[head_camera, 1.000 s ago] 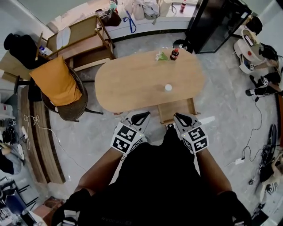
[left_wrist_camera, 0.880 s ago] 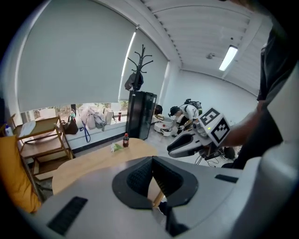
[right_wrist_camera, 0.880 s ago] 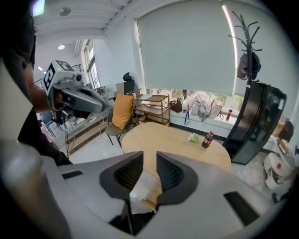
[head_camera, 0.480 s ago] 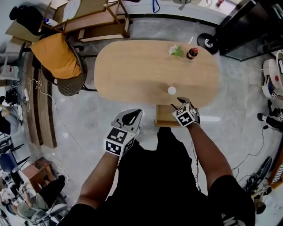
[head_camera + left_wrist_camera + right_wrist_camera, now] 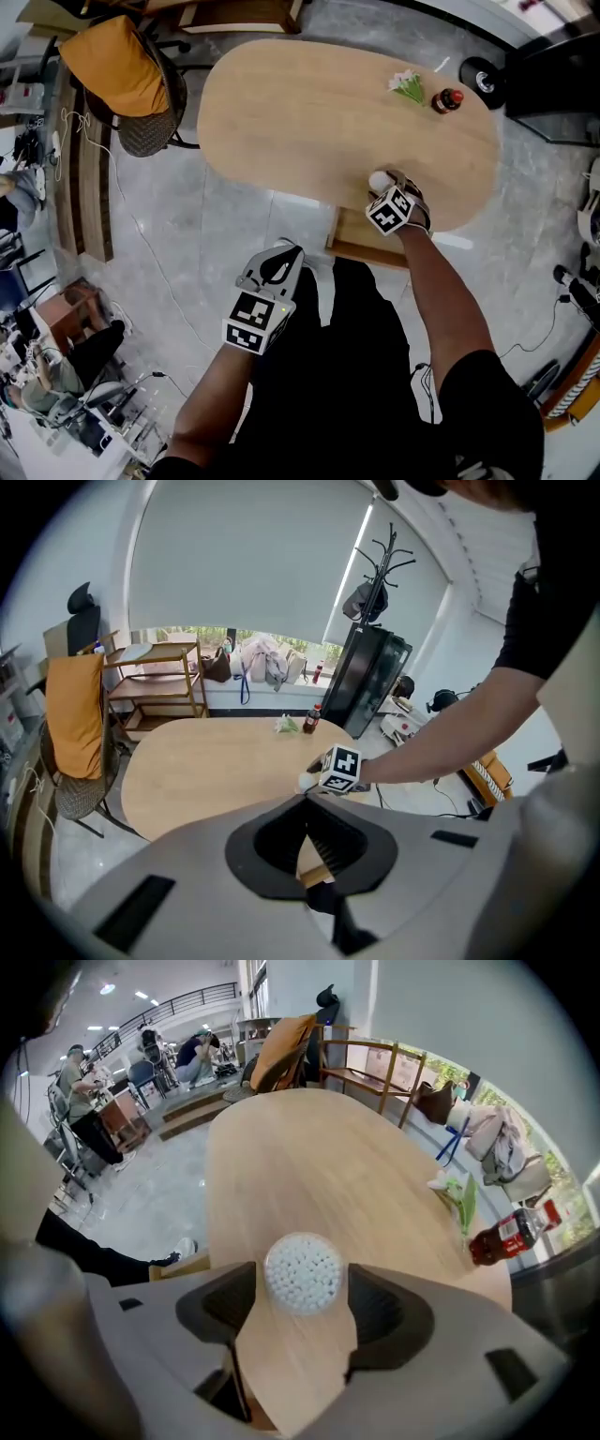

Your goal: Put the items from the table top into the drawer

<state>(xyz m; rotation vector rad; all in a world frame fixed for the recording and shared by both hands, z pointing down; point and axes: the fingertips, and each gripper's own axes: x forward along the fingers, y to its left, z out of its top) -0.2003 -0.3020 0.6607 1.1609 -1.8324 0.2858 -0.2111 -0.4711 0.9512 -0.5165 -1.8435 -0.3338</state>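
A small round tub of white cotton swabs (image 5: 303, 1272) stands near the front edge of the oval wooden table (image 5: 309, 103). My right gripper (image 5: 300, 1288) points steeply down over it. Its jaws are opening, with the tub between them and a gap on each side. In the head view the tub (image 5: 379, 181) shows just left of the right gripper (image 5: 392, 180). A dark soda bottle (image 5: 447, 99) and a green-and-white bundle (image 5: 408, 84) sit at the table's far right. The open wooden drawer (image 5: 361, 239) juts out under the front edge. My left gripper (image 5: 284, 251) hangs shut and empty in front of the table.
A wicker chair with an orange cushion (image 5: 122, 56) stands at the table's left end. A black cabinet (image 5: 370, 677) and a coat stand (image 5: 380, 564) are behind the table. People sit at the lower left (image 5: 84, 347). Cables lie across the grey floor.
My right gripper went down and forward from beside my body to the tub, and its jaws opened around it. The left gripper dropped lower and rolled. The head view tilted further down.
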